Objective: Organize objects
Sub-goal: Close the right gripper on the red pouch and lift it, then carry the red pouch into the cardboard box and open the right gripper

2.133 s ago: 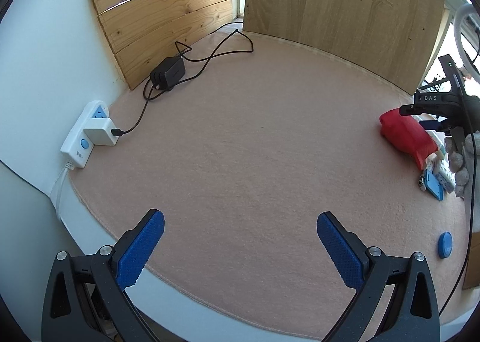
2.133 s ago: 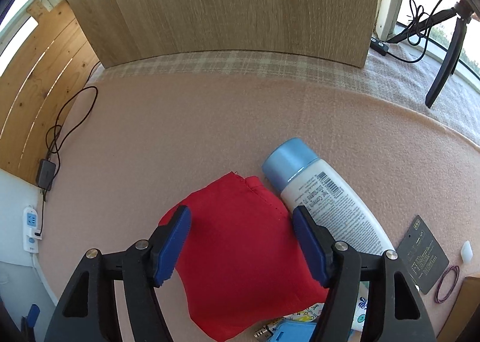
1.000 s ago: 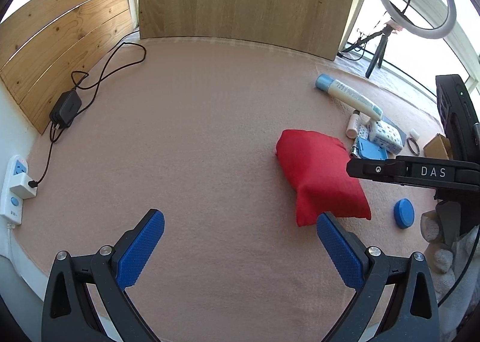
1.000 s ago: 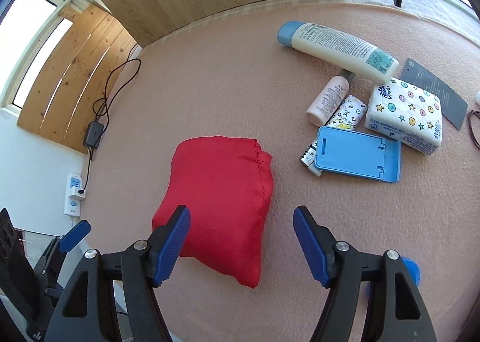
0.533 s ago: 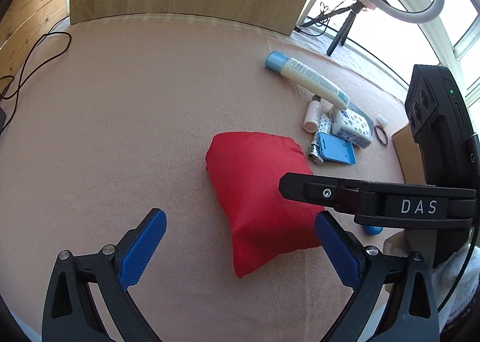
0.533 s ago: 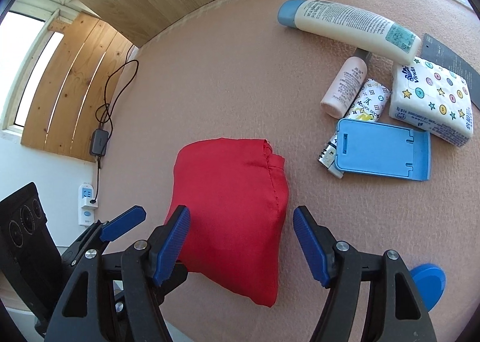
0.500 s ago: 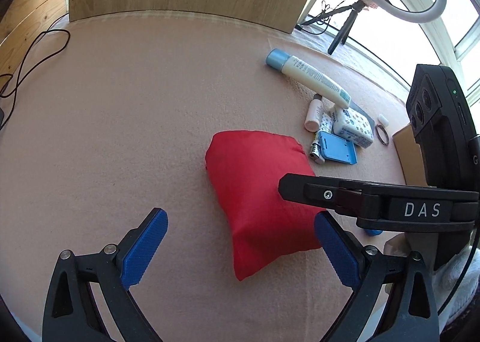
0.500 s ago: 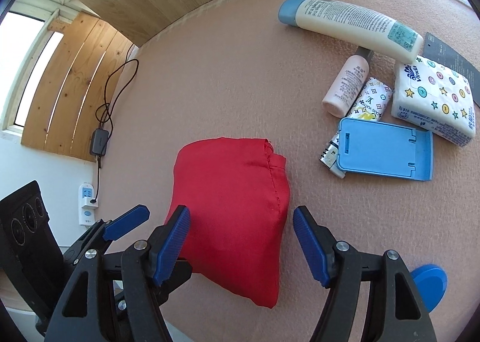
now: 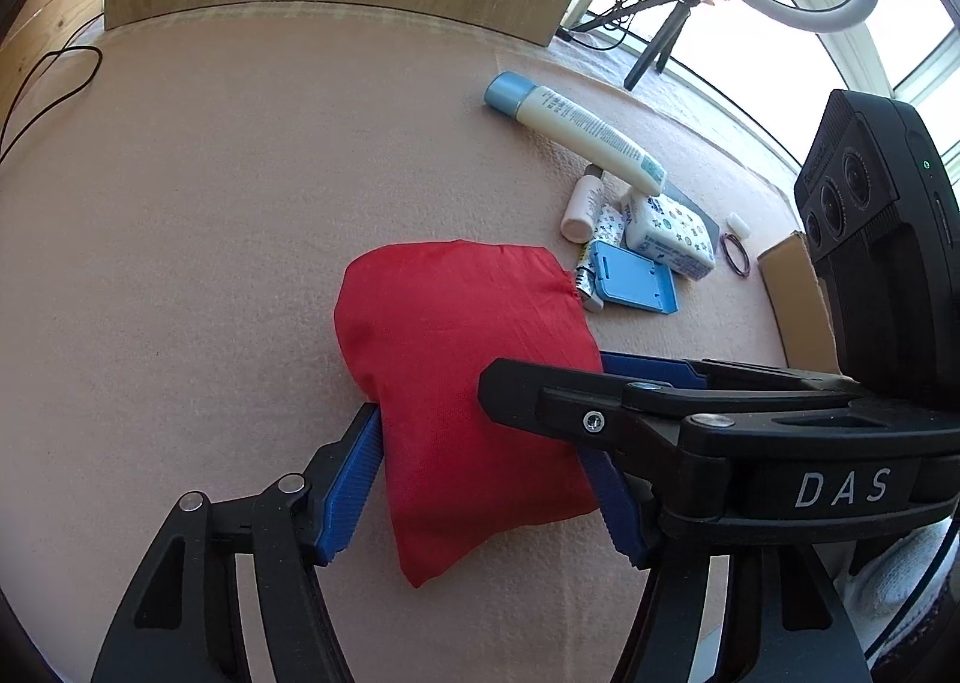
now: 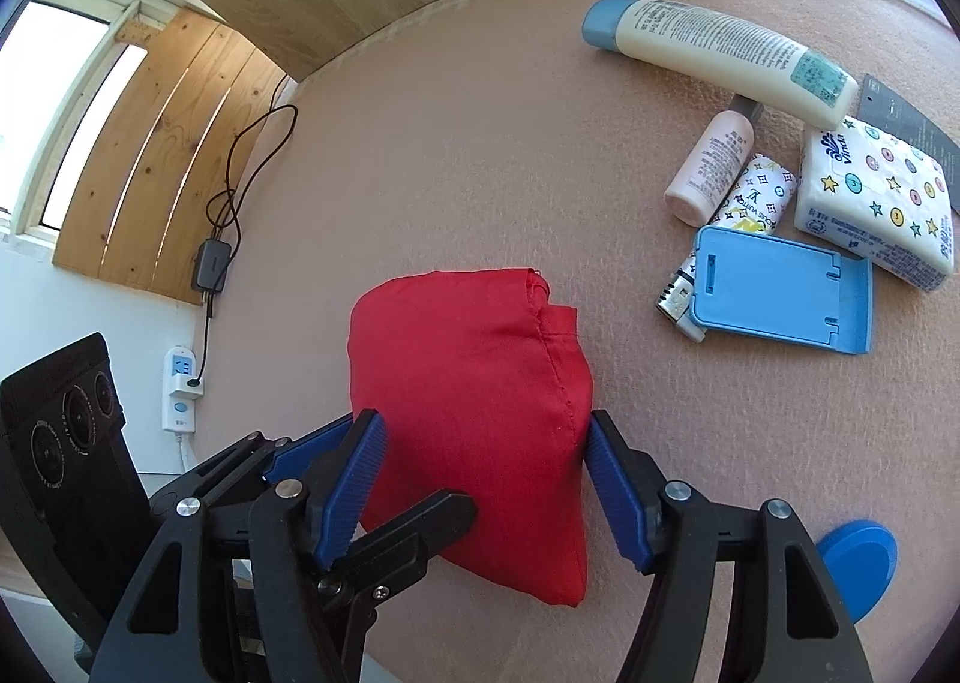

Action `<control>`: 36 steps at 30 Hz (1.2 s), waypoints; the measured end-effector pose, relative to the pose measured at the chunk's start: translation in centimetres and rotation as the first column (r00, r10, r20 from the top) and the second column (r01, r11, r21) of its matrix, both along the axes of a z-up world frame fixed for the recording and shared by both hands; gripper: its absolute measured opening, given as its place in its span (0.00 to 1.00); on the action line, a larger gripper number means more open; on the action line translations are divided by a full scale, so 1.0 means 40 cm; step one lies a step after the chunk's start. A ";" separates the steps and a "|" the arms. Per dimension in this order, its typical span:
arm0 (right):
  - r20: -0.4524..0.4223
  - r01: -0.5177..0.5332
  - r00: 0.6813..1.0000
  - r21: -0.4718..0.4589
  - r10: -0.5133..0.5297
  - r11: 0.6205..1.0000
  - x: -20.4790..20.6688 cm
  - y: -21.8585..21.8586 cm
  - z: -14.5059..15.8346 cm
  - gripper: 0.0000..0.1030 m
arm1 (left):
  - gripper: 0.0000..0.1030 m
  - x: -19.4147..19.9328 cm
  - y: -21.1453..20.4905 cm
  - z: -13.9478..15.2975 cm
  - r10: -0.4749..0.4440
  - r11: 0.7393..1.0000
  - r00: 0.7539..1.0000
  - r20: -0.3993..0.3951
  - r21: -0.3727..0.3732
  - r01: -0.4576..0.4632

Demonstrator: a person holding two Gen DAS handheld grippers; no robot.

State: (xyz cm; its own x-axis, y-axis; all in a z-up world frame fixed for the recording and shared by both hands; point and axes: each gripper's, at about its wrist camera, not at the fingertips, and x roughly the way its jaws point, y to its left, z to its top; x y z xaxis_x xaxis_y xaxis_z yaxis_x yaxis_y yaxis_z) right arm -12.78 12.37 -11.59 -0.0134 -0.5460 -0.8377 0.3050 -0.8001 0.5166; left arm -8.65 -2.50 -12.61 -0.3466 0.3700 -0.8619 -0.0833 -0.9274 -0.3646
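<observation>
A stuffed red cloth bag [image 9: 468, 383] lies on the pink felt mat [image 9: 210, 203]. My left gripper [image 9: 483, 485] has its blue pads pressed into the bag's two sides, shut on it. In the right wrist view the same red bag [image 10: 474, 395] sits between the fingers of my right gripper [image 10: 483, 479]. Its pads are level with the bag's near half and still spread wide, open. The right gripper's black arm marked DAS [image 9: 780, 443] crosses the bag from the right, just above my left gripper's right finger.
Right of the bag lie a lotion bottle [image 10: 720, 53], a small pink bottle [image 10: 708, 167], a tissue pack [image 10: 876, 197], a blue phone stand [image 10: 786, 293] and a blue lid [image 10: 858, 563]. A cardboard box [image 9: 798, 299] stands at the far right. A power strip [image 10: 180, 395] is at the left edge.
Both grippers have moved in and down onto the red bag. The left jaws have narrowed until their pads press its sides. The right jaws have kept about the same width.
</observation>
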 end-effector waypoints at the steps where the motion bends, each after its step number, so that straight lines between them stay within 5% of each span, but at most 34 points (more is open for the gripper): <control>1: -0.005 0.006 1.000 -0.004 -0.006 1.000 0.002 0.010 0.006 0.62 | 0.67 0.005 0.009 0.009 -0.004 1.000 1.000 -0.007 0.002 0.004; 15: -0.122 0.175 0.976 -0.069 -0.183 0.982 0.052 0.347 0.164 0.62 | 0.67 0.060 0.309 0.183 -0.161 0.986 0.973 -0.164 0.014 0.165; 36: -0.264 0.509 0.831 0.010 -0.489 0.860 0.086 0.929 0.245 0.62 | 0.67 0.067 0.962 0.243 -0.467 0.871 0.854 -0.228 0.047 0.489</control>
